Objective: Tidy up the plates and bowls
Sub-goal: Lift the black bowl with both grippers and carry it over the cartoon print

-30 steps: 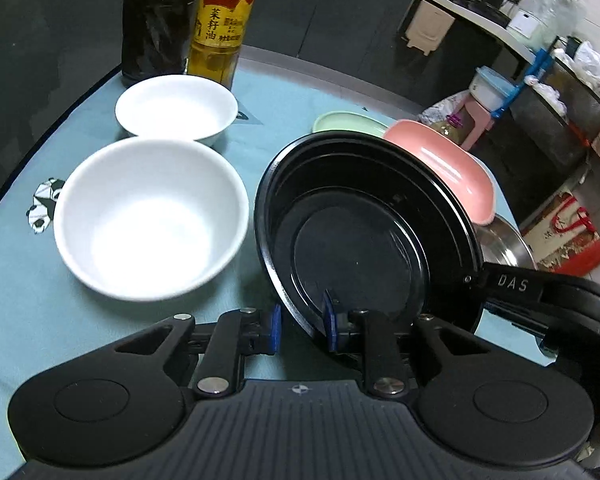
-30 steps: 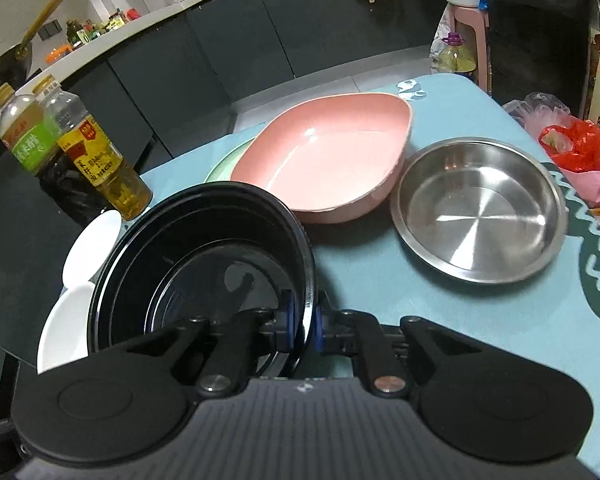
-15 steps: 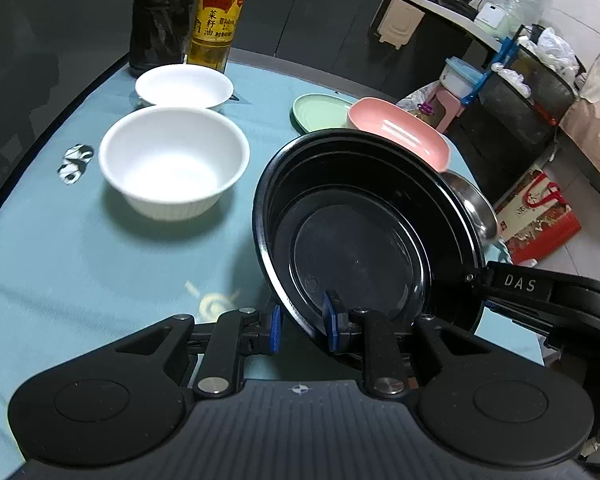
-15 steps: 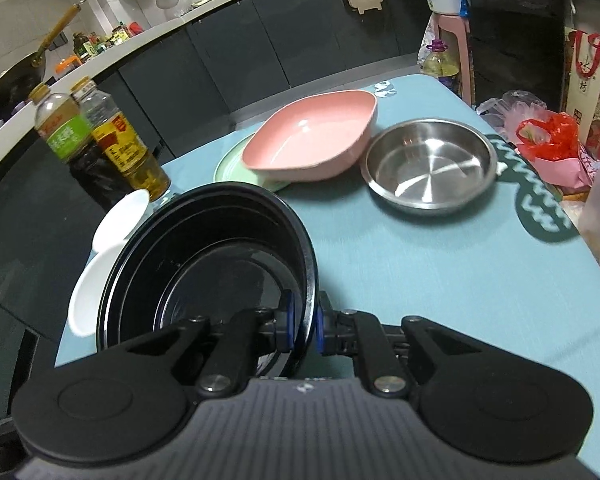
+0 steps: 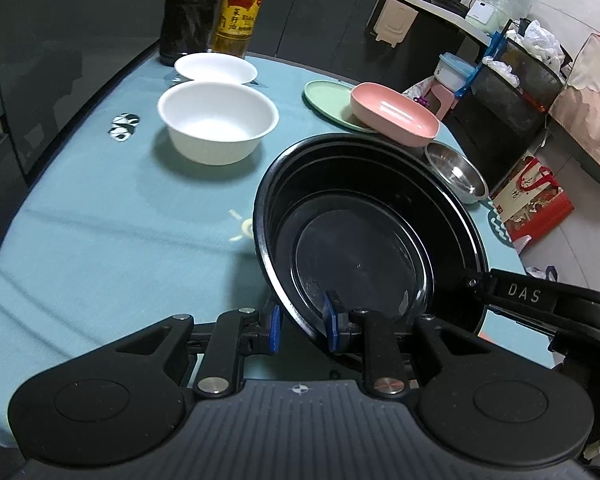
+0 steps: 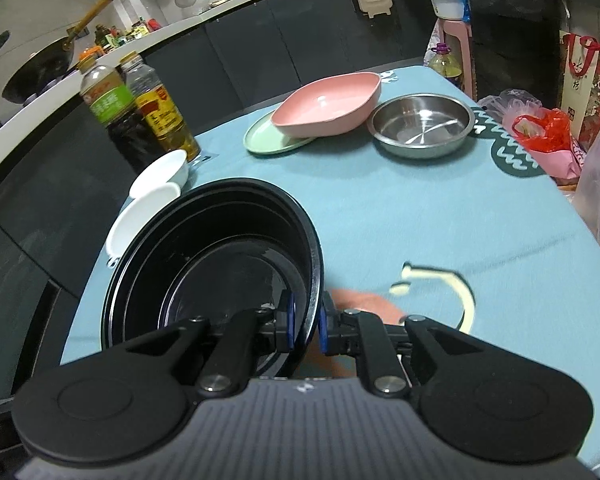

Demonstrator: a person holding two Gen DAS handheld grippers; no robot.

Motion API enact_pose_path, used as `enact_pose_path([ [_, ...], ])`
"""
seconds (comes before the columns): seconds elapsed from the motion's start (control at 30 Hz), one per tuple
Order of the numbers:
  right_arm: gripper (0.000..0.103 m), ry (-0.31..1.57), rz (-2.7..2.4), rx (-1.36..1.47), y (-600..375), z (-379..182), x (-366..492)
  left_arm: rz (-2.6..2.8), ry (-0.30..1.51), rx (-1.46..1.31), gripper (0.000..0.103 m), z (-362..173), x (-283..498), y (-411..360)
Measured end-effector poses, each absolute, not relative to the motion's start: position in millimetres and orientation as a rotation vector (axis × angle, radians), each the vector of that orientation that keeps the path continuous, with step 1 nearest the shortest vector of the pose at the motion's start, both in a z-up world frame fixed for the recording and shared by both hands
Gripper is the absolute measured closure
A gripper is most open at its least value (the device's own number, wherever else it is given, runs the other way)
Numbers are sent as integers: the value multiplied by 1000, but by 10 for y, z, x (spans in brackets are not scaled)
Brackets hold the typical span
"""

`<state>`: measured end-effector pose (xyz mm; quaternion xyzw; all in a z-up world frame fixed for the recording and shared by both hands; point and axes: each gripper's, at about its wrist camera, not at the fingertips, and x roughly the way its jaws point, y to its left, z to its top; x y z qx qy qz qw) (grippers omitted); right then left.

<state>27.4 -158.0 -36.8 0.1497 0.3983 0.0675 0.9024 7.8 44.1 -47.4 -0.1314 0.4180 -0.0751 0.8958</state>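
Note:
A black bowl (image 5: 364, 232) is held up above the blue tablecloth (image 5: 120, 248), tilted. My left gripper (image 5: 302, 326) is shut on its near rim. My right gripper (image 6: 306, 322) is shut on the opposite rim of the black bowl (image 6: 216, 264), and its body shows at the right of the left wrist view. Two white bowls (image 5: 218, 120) (image 5: 216, 69) sit at the back left. A pink dish (image 5: 394, 114) rests on a green plate (image 5: 324, 98). A steel bowl (image 5: 456, 170) sits beside them.
Two bottles, one dark sauce (image 5: 188, 8) and one oil (image 5: 236, 12), stand at the table's far edge behind the white bowls. A red bag (image 5: 530, 196) and a pink stool (image 5: 444, 92) stand on the floor to the right. Dark cabinets run behind.
Both grippers have pulled back and risen with the black bowl. The white bowls, pink dish and steel bowl now lie farther off.

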Motion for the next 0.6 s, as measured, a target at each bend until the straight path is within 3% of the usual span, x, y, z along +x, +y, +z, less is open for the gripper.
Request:
enact_pose_path([
  [0.6,89,853,145,307,-1537,-486,140,-154,908,-257,83,-587,-17,448],
])
